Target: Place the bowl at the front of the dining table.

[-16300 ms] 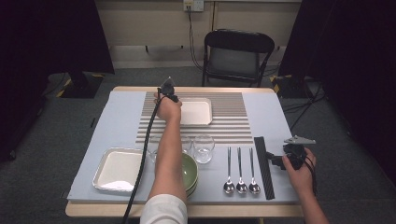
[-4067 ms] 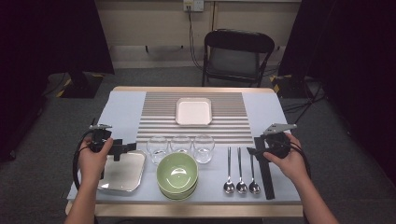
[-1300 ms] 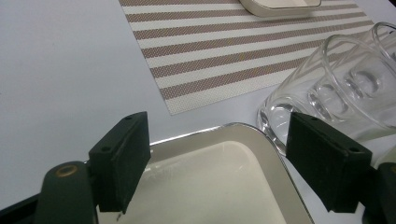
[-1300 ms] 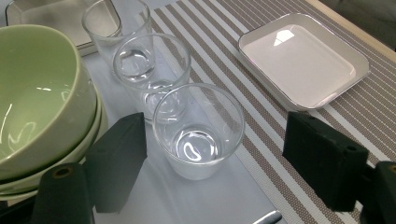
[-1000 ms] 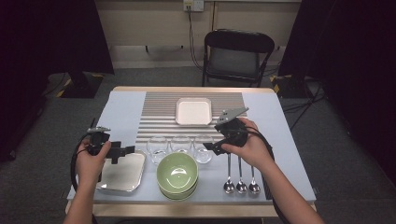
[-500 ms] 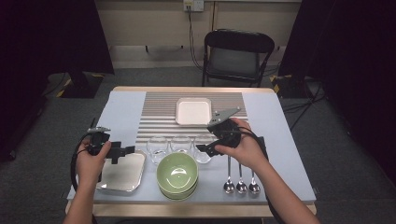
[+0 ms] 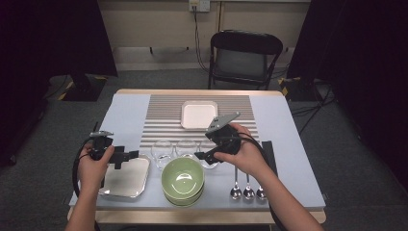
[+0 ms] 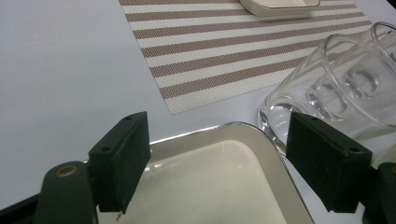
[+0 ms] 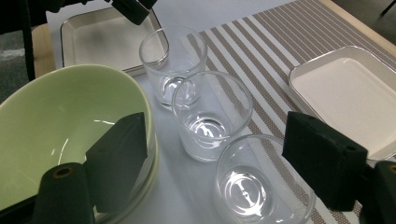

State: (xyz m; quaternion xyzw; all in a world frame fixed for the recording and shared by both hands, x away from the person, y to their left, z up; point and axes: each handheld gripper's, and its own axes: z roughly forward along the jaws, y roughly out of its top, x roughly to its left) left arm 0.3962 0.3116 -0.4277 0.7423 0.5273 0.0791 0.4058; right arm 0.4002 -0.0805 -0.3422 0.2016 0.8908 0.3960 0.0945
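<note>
Three clear, empty glasses stand in a row just behind the stacked green bowls (image 7: 183, 179), also empty. The nearest glass (image 9: 261, 182) sits between the spread fingers of the right gripper (image 9: 224, 168), unclamped. The left gripper (image 8: 233, 154), fingers apart, hovers over the empty metal tray (image 8: 224, 186) left of the bowls. No writing is legible.

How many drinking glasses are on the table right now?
3, in a row along the striped mat's near edge: the left glass by the metal tray, the middle glass, and the right glass between the right gripper jaws.
</note>
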